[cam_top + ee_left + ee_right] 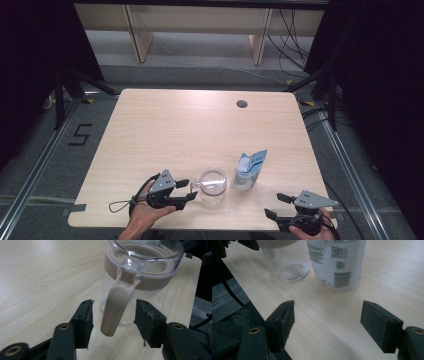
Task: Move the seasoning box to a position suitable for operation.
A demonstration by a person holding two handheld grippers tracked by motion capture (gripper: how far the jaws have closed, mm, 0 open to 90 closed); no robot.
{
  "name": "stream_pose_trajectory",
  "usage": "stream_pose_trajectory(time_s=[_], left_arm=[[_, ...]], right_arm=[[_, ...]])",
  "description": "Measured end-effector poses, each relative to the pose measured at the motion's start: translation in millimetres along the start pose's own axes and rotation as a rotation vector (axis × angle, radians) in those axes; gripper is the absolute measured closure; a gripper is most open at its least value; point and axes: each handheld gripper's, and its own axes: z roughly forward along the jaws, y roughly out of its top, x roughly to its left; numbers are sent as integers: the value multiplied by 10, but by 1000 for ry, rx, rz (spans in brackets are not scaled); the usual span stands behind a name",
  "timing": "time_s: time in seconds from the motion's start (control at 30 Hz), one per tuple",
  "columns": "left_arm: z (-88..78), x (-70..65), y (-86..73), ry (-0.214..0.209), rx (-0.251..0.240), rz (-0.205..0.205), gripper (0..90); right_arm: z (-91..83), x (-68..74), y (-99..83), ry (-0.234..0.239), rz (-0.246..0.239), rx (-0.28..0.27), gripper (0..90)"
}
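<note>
A clear glass pitcher (212, 186) with a beige band and a beige handle (117, 302) stands near the table's front edge. My left gripper (187, 190) is open, its jaws on either side of the handle with a gap on each side. Just right of the pitcher stands a white refill pouch (249, 170) with blue print. My right gripper (274, 205) hovers at the front right corner, open with nothing between its jaws. In the right gripper view, that gripper (327, 312) points at the pouch (337, 262) and the pitcher's base (289, 267).
The light wooden table (190, 130) has a round cable hole (242, 104) at the back right. Grey floor, metal rails and black stands surround it. The table's front edge lies close under both hands.
</note>
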Motion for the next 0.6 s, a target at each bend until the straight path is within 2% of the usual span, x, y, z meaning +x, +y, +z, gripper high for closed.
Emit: stream_pose_trajectory(time_s=[0.03, 0.07, 0.1, 0.17, 0.2, 0.23, 0.27, 0.3, 0.33, 0.37, 0.47, 0.53, 0.57, 0.6], left_arm=[[-7, -7, -1, 8, 10, -7, 365], [-18, -17, 1, 17, 20, -22, 365], [-37, -44, 4, 23, 12, -63, 322], [-54, -50, 11, 20, 15, -60, 291], [-69, -78, 10, 31, 13, -84, 291], [-83, -94, 11, 34, 3, -84, 275], [-104, -101, 18, 36, 0, -67, 265], [-135, -125, 21, 31, -17, -85, 266], [-135, -125, 21, 31, -17, -85, 266], [-150, -145, 20, 36, -19, -106, 266], [-183, -176, 26, 41, -34, -100, 265], [-199, -182, 35, 32, -47, -96, 270], [-209, -191, 40, 36, -51, -106, 274], [-217, -187, 44, 34, -54, -104, 275]], right_arm=[[6, 1, -1, -8, -25, -16, 282], [6, 1, -1, -8, -25, -16, 282], [25, -1, -6, 2, -24, -19, 282], [28, 5, -6, 1, -14, -13, 281], [21, 5, -7, 6, -22, -21, 278], [22, 8, -5, 6, -23, -17, 264], [15, 20, -2, 9, -15, -8, 249], [42, 16, -5, -3, -40, -21, 228], [42, 16, -5, -3, -40, -21, 228], [37, 31, -4, 1, -24, -19, 215], [34, 53, -7, -4, -21, -29, 200], [36, 41, -5, -12, -55, -34, 189], [33, 67, -7, -6, -24, -26, 188], [36, 65, -2, -6, -29, -31, 188]])
